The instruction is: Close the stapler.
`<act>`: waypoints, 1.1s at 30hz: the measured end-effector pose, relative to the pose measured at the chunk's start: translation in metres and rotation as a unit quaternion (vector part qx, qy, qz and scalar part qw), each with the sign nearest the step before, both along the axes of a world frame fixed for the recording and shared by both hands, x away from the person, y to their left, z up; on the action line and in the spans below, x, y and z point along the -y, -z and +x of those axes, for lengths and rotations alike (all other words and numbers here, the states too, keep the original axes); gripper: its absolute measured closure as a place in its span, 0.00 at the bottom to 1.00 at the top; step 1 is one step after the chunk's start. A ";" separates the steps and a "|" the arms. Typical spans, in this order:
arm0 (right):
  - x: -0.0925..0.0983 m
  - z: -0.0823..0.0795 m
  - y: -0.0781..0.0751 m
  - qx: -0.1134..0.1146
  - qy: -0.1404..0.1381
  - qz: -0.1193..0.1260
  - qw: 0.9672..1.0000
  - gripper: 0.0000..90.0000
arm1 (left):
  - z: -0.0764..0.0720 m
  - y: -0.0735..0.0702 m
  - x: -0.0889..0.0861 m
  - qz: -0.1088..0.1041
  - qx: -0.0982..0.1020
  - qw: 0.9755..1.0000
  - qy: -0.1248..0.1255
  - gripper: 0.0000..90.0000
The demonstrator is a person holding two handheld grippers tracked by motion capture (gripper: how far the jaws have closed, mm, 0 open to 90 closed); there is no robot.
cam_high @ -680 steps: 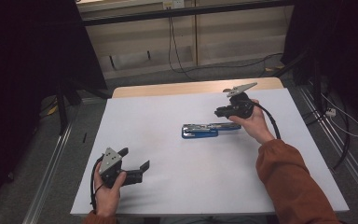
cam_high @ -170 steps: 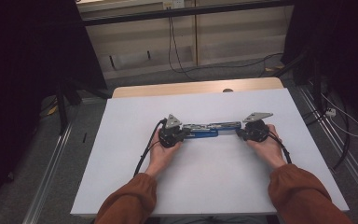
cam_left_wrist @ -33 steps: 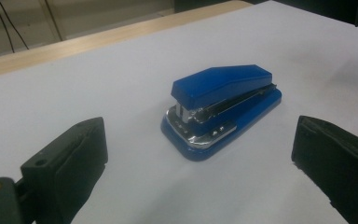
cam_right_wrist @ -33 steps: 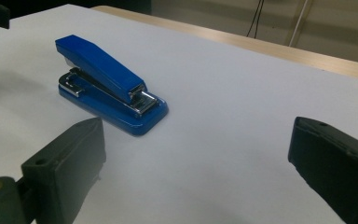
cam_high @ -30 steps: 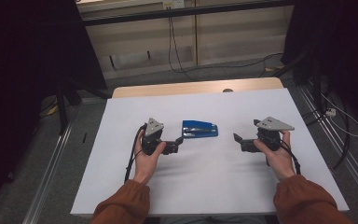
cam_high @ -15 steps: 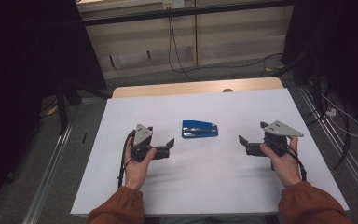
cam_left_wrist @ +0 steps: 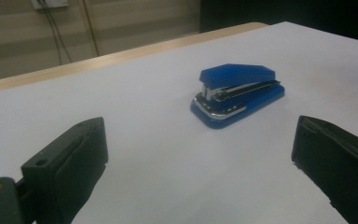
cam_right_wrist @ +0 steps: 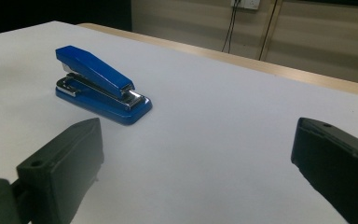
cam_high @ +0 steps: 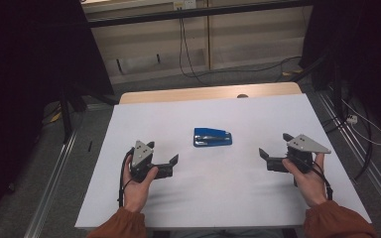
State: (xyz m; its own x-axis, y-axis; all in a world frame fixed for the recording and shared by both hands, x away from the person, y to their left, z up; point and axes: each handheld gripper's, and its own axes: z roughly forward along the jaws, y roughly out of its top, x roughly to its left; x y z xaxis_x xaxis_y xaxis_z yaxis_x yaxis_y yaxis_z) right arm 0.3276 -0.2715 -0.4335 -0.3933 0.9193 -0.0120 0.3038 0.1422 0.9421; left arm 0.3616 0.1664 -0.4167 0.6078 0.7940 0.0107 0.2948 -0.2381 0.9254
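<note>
White surface [cam_high: 228, 198], wooden far edge; dim room, cables behind. One blue stapler [cam_high: 212, 137] lies at centre, between two grippers: left gripper [cam_high: 169, 164] and right gripper [cam_high: 268, 159], both spread wide, empty.

What I can't make out

My sleeves [cam_high: 335, 220] run off the bottom edge in the high view; my own tongs' jaws are clipped by the frame in both gripper views.
</note>
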 end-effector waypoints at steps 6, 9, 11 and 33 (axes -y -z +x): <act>0.000 -0.010 -0.002 0.003 0.002 0.011 1.000 0.02 | -0.007 0.001 -0.010 -0.008 -0.006 1.000 0.003 0.04; 0.002 -0.016 -0.003 0.002 0.003 0.014 1.000 0.02 | -0.015 0.001 -0.017 0.003 -0.001 1.000 0.009 0.04; 0.003 -0.020 -0.003 0.005 0.004 0.015 1.000 0.02 | -0.019 0.001 -0.021 0.003 -0.002 1.000 0.006 0.04; 0.028 -0.067 0.003 0.009 0.051 0.018 0.998 0.00 | -0.048 0.005 -0.047 -0.012 -0.006 0.999 -0.034 0.04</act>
State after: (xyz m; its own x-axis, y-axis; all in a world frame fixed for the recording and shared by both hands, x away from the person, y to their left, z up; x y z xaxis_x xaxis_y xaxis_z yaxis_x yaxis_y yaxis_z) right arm 0.2607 -0.2993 -0.4366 -0.2971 0.9547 0.0159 0.2985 0.0771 0.9513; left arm 0.3137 0.2132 -0.4216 0.5532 0.8329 -0.0169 0.3212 -0.1945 0.9268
